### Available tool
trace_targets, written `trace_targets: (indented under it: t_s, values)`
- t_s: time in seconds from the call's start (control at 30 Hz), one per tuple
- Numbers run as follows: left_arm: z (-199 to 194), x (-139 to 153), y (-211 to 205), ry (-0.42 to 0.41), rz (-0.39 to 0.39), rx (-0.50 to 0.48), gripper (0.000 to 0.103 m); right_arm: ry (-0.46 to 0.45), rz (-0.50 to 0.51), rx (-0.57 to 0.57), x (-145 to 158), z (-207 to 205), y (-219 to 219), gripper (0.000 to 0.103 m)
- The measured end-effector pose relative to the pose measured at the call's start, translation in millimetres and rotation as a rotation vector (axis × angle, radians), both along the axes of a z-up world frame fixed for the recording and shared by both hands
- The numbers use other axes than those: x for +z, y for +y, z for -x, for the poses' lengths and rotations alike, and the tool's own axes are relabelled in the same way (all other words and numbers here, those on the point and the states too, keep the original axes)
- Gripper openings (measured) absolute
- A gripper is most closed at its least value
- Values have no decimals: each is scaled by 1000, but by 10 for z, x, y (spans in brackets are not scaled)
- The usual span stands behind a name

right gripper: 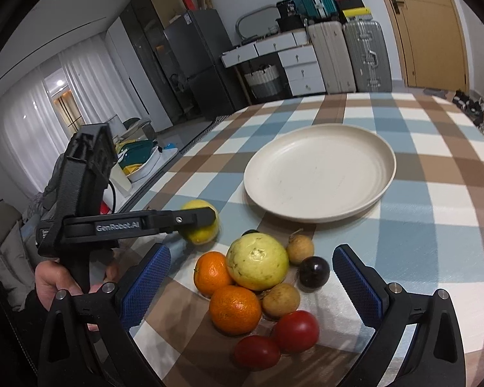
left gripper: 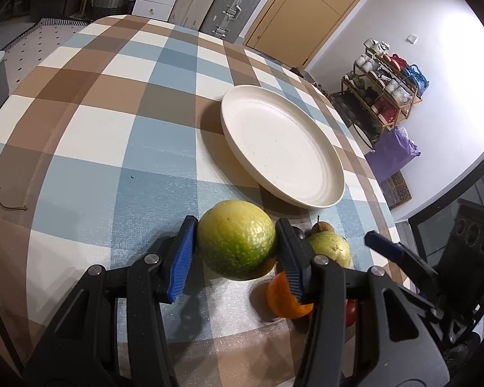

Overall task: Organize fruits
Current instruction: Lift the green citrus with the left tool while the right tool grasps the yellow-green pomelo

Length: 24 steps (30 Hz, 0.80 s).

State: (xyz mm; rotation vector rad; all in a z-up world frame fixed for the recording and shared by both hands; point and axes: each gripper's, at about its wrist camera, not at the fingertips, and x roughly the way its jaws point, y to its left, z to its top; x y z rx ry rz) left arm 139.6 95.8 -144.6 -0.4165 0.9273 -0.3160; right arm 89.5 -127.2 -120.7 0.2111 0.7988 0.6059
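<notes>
My left gripper (left gripper: 236, 248) is shut on a large green-yellow citrus fruit (left gripper: 236, 240), its blue pads pressed on both sides; the fruit also shows in the right wrist view (right gripper: 200, 222), partly behind the left gripper's finger. A cream plate (left gripper: 280, 145) lies beyond it, empty (right gripper: 319, 174). My right gripper (right gripper: 251, 285) is open above a pile of fruit: a guava (right gripper: 257, 262), two oranges (right gripper: 235, 309), two red tomatoes (right gripper: 295, 330), a dark plum (right gripper: 314, 271) and small brown fruits (right gripper: 280, 300).
The table has a blue, brown and white checked cloth (left gripper: 113, 122). A small bit of string (left gripper: 9, 201) lies near its left edge. Suitcases, drawers and a door stand beyond the table. A shoe rack (left gripper: 384, 93) stands to the right.
</notes>
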Motion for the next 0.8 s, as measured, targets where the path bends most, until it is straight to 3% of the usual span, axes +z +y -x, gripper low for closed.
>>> trace_targets:
  t_s: [0.2,0.5,0.6,0.8]
  values:
    - [55,35,2,-7,-24,-3,47,52,-43,2,-63,-71,7,103]
    - [94,47,53,-14,-49,11,47,46,9,-3,-82,-108,128,101]
    - [102,42,86,-13,-49,17,47,55,11,-9,-102,-131,138,97]
    - [128,35,133,-12,-46,25,47,62,44,-57,-119,-170,116,75]
